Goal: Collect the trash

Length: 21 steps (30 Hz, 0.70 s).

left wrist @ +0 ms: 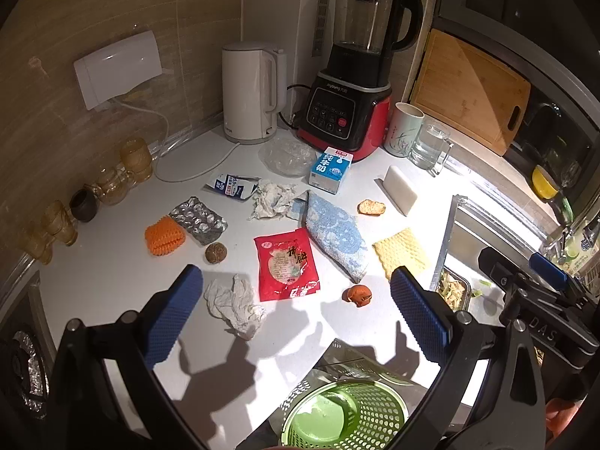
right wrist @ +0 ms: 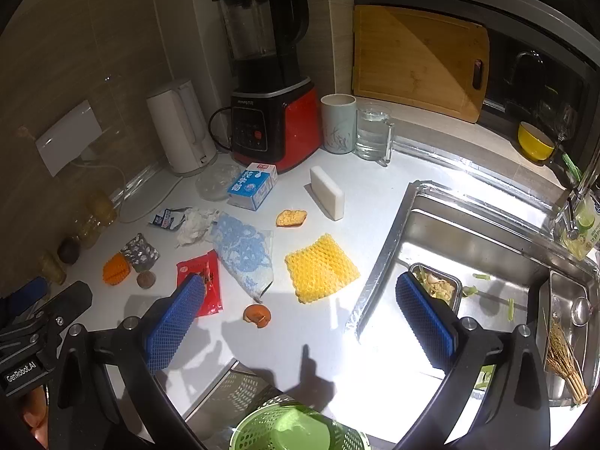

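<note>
Left hand-held gripper (left wrist: 296, 318), jaws fully spread, empty, above the surface (left wrist: 112, 273). Crumpled tissue (left wrist: 234, 307) just ahead between its fingers, long axis slanting away to the left; nearer this one than right hand-held gripper (right wrist: 300, 322), likewise wide and empty. Green basket (left wrist: 345, 416) below, at the near edge.
</note>
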Motion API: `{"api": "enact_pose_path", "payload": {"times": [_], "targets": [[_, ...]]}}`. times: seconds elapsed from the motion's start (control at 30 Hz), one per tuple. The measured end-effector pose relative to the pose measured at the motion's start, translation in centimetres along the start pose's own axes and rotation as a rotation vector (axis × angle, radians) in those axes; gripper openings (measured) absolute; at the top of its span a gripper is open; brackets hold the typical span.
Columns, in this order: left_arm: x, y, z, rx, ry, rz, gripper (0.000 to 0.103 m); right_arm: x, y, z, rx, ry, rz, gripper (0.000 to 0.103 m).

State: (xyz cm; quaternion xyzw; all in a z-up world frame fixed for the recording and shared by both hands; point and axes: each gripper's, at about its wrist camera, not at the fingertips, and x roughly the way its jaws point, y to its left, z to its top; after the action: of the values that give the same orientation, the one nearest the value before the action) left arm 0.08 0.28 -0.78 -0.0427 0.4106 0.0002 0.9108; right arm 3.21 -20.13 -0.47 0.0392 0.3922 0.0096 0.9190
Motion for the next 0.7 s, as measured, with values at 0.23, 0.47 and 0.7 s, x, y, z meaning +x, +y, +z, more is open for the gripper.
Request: {"api": "enact_pose_path", "payload": {"times": [0.23,0.47,0.7], "targets": [[-0.21,0.27,-0.23,-0.004,0.001,0.007,0.096,-0.06,-0.01,-0.19,0.0,0.002,0.0,0.101],[-0.24,0.51,-0.2,-0.006,0.004,0.01,0.096,-0.16,-0.08,-0.39,0.001,0.003,0.001,0.101],[-0.2,0.59,-0.45,-0.009,0.006,0.01,0.096,-0.39,0.15,-0.73,-0.007,0.004,-0.003,0.101]]}}
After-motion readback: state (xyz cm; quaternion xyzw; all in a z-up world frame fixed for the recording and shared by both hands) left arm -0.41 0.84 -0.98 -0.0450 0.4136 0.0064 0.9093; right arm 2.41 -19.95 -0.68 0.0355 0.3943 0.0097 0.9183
